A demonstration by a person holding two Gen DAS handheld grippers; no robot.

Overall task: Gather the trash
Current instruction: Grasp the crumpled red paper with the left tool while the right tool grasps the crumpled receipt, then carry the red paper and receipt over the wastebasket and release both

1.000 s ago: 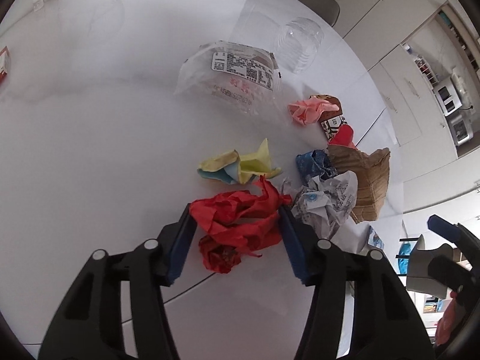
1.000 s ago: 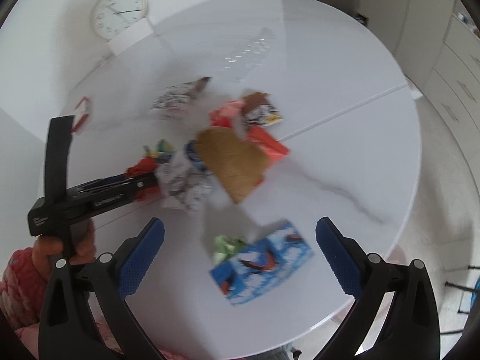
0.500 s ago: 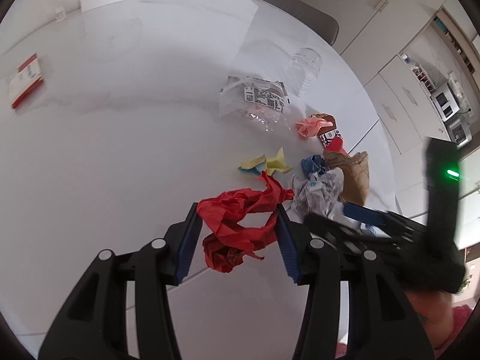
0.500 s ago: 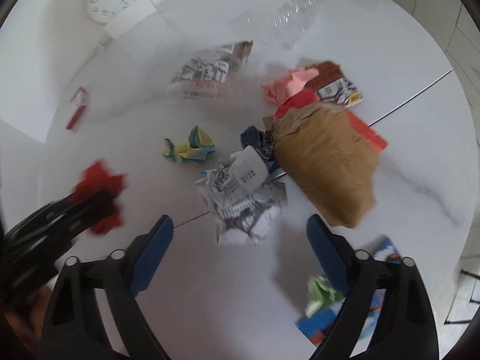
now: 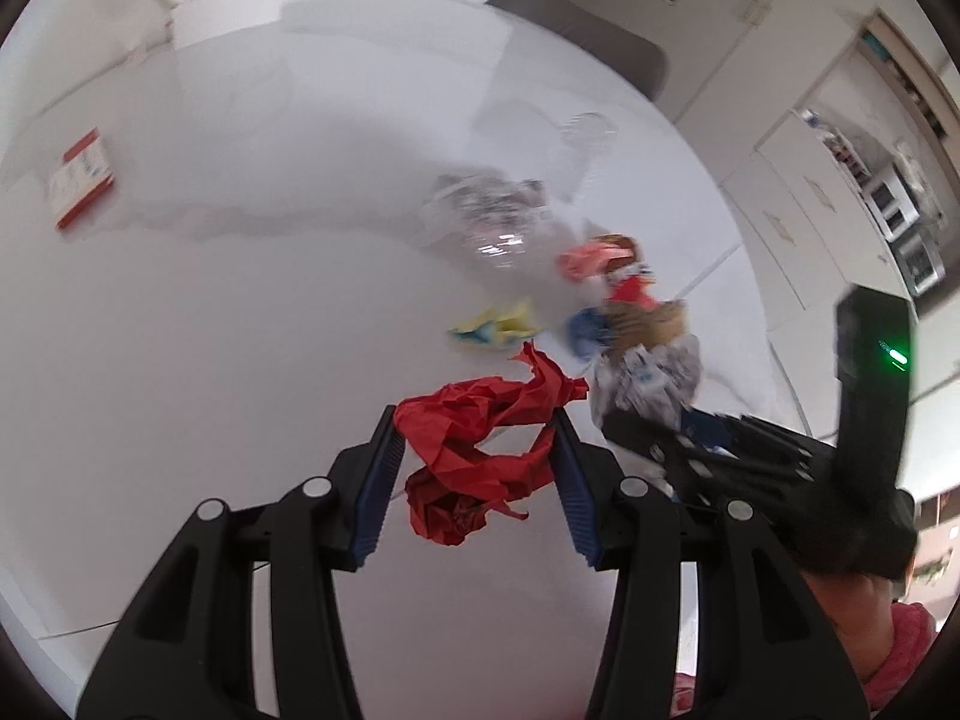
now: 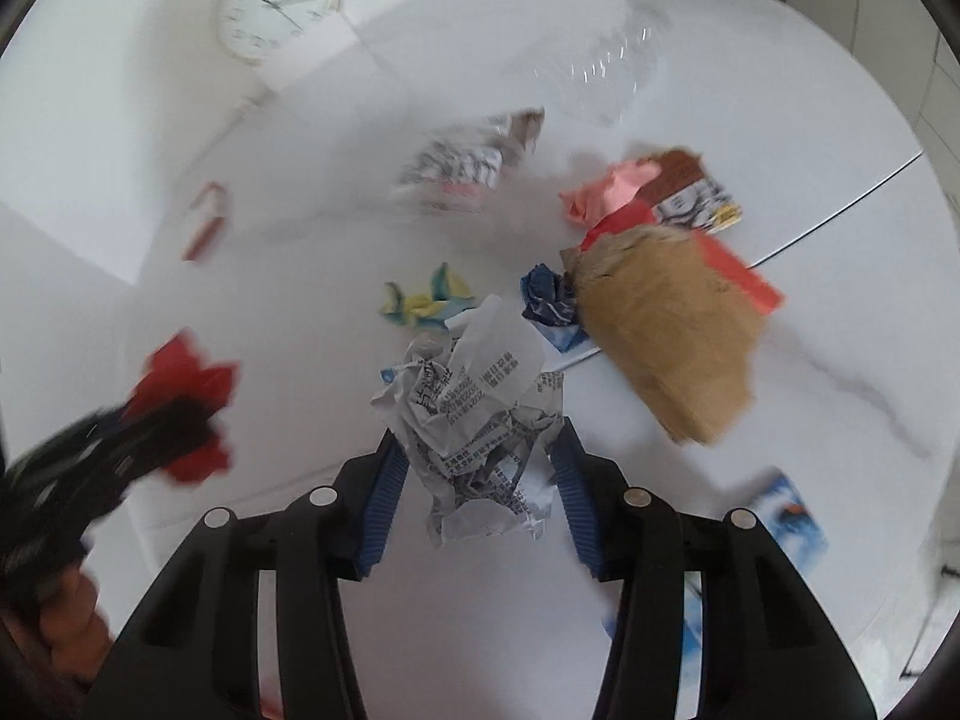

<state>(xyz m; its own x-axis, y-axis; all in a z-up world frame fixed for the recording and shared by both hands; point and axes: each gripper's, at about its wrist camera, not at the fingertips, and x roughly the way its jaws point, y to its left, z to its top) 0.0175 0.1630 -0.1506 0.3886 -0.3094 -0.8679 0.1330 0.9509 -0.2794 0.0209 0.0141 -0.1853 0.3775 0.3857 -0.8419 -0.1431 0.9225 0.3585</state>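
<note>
The left gripper (image 5: pixel 474 456) holds the red paper (image 5: pixel 480 450) clamped above the table (image 5: pixel 210 330). The right gripper (image 6: pixel 474 474) has just closed on the printed paper wad (image 6: pixel 474 414) — apparently gripped. Next, lift it clear; brown paper (image 6: pixel 666 330) and wrappers remain beyond.

Both wrist cams look steeply down, close over white table (image 5: pixel 180 360); shared: central litter pile.

A wall clock (image 6: pixel 277 3) hangs beyond the white table (image 6: pixel 690 60)
</note>
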